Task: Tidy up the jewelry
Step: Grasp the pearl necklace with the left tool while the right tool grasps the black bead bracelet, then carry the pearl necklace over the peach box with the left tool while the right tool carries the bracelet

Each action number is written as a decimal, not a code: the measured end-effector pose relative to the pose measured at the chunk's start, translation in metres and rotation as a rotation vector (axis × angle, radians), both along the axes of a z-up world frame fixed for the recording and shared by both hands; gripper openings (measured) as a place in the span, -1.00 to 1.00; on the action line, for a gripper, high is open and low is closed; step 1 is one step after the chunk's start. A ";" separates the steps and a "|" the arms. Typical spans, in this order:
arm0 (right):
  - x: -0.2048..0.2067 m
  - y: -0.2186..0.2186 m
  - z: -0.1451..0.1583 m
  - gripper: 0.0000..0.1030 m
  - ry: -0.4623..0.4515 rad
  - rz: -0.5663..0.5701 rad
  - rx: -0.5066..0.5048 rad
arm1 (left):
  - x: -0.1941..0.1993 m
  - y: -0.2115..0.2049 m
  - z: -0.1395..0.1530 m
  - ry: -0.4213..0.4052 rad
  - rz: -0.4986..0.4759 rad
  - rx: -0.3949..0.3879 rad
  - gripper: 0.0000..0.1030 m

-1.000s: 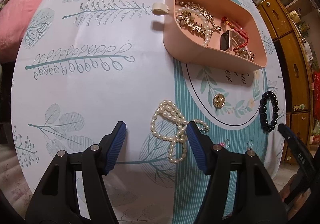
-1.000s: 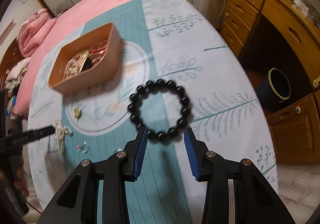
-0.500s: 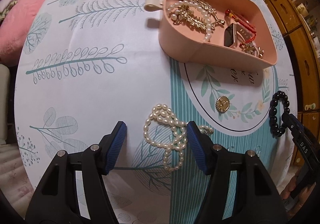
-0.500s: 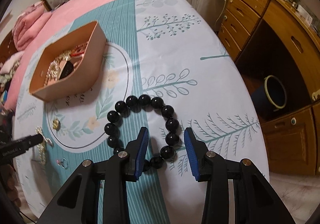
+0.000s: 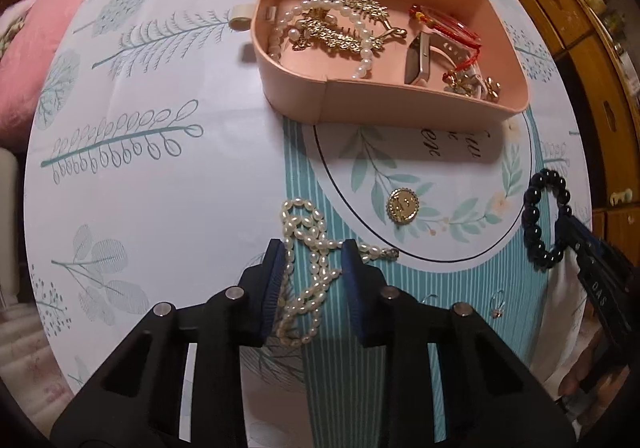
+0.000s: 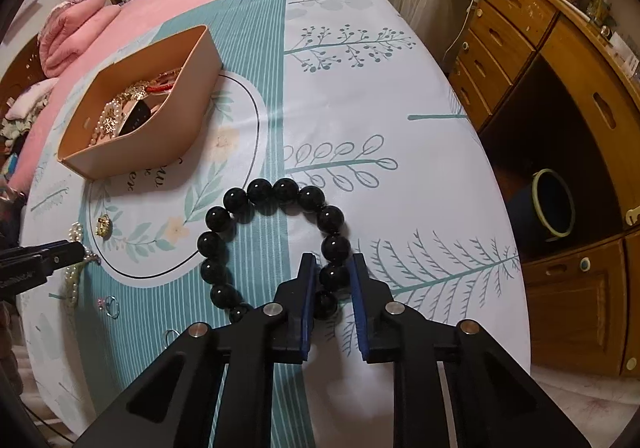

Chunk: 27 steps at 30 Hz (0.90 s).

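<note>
Left gripper (image 5: pixel 313 268), lower centre of its view: jaws narrowed around the pearl strand (image 5: pixel 306 272), pads touching the pearls.

Right gripper (image 6: pixel 333 280), lower centre: jaws clenched on one bead of the black bead bracelet (image 6: pixel 280 244); the remaining loop lies on the tablecloth (image 6: pixel 360 95).

Gold brooch (image 5: pixel 401 205) and two small rings (image 5: pixel 498 302): mid-frame.

Pink tray (image 5: pixel 384 103), upper frame, holds jewelry; only the left view shows its contents fully.

Only the right view shows the wooden drawers (image 6: pixel 512 35) beyond the cloth's right edge.

Printed script under the tray: unreadable.
</note>
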State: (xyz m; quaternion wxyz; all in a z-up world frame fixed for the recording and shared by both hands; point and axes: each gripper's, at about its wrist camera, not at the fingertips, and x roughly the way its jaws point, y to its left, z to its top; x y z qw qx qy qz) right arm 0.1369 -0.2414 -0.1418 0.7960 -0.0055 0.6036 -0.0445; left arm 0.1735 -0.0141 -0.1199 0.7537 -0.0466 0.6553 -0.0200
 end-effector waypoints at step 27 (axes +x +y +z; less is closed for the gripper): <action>-0.001 -0.004 0.001 -0.71 -0.004 0.021 0.025 | 0.024 -0.010 -0.011 0.100 0.110 0.016 -0.80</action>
